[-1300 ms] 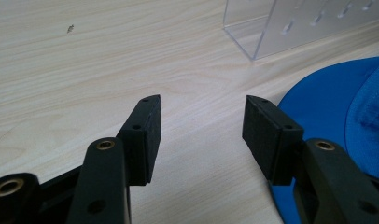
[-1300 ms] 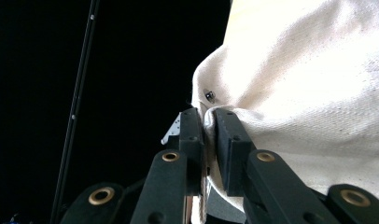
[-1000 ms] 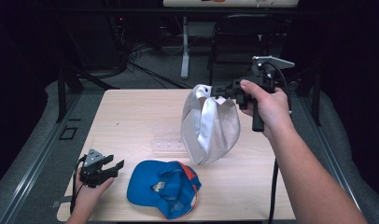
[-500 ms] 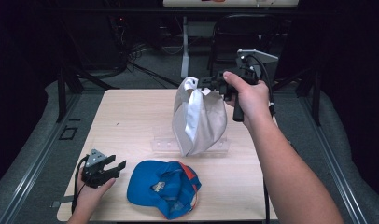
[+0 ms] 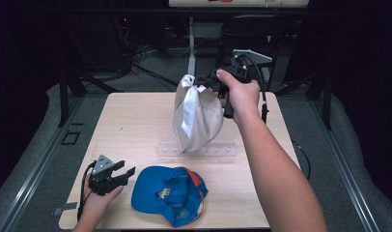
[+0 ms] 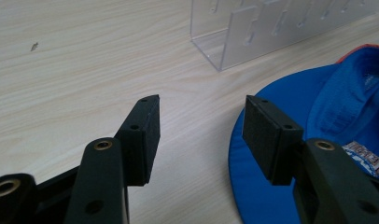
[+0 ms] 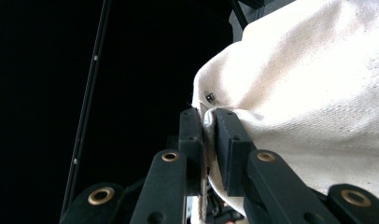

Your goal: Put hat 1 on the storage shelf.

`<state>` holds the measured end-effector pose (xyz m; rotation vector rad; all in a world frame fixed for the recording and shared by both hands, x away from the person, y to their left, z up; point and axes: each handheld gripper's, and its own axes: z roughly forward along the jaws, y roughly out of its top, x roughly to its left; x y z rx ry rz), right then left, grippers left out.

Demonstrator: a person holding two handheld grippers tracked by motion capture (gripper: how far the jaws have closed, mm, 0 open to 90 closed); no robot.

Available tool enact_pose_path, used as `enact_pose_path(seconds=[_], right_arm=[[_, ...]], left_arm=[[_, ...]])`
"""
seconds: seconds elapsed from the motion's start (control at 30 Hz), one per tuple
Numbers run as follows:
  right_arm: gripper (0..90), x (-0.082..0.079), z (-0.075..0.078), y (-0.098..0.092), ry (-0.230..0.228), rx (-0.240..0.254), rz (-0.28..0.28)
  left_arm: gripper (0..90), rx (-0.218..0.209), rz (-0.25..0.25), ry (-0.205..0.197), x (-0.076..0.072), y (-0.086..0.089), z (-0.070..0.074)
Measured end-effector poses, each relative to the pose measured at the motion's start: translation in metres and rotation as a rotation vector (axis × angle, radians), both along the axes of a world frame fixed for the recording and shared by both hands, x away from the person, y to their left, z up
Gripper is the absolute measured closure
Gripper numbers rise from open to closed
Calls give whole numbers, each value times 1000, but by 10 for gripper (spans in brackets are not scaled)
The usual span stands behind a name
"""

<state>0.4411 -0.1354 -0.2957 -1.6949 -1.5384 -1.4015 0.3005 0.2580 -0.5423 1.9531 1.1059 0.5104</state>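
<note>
High view, nearest: left gripper [image 5: 118, 175] idle, jaws spread and empty beside blue cap [image 5: 169, 193] lying on table [image 5: 136, 121]. Beyond, clear rack [image 5: 203, 147]. Above it, white cap [image 5: 196, 116] hanging from right gripper [image 5: 209, 82], jaws clamped on its edge. Best lowered slowly, squarely over rack.

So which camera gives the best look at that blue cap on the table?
The high view: the whole blue cap lies upside down near the table's front edge, beside the open left gripper. The left gripper view catches just part of its brim and lining past the jaws. The right gripper view faces the white cap instead.
</note>
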Motion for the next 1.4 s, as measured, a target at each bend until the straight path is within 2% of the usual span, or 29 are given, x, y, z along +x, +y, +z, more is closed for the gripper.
enact_pose_path(seconds=[0.27, 0.3, 0.4, 0.5, 0.53, 0.6, 0.67, 0.7, 0.77, 0.9, 1.1, 1.17, 1.27, 1.33, 1.4], right_arm=[[816, 5, -5, 9, -4, -9, -15], [815, 5, -5, 10, -6, -18, -16], [815, 4, -6, 11, -11, -27, -24], [815, 4, -8, 9, -11, -24, -26], [815, 4, -8, 9, -12, -23, -31], [815, 3, -9, 9, -11, -21, -36], [814, 3, -10, 9, -13, -25, -36], [814, 3, -10, 9, -13, -25, -36], [814, 2, -11, 12, -11, -31, -32], [814, 2, -11, 15, -15, -25, -27], [813, 1, -11, 16, -17, -29, -20], [813, 1, -11, 15, -18, -30, -18], [813, 0, -11, 15, -20, -29, -15], [813, 0, -10, 16, -19, -29, -5], [813, -1, -10, 17, -20, -27, -2]], left_arm=[[451, 5, -22, -24, -4, -9, 4], [450, 4, -32, -24, -4, -12, 8], [451, -20, -46, -49, -5, -21, 14], [467, -40, -69, -52, -6, -30, 19], [469, -34, -100, -49, -6, -42, 23], [477, -17, -130, -50, -4, -56, 27], [477, -14, -148, -59, -2, -70, 32], [477, -14, -148, -59, -2, -70, 32], [480, -15, -180, -64, 3, -89, 41], [506, 23, -192, -88, 11, -112, 48], [574, 37, -181, -75, 24, -129, 49], [592, 61, -185, -77, 28, -139, 47], [693, 107, -175, -81, 31, -145, 46], [767, 117, -169, -81, 31, -145, 46], [799, 118, -169, -84, 32, -143, 46]])
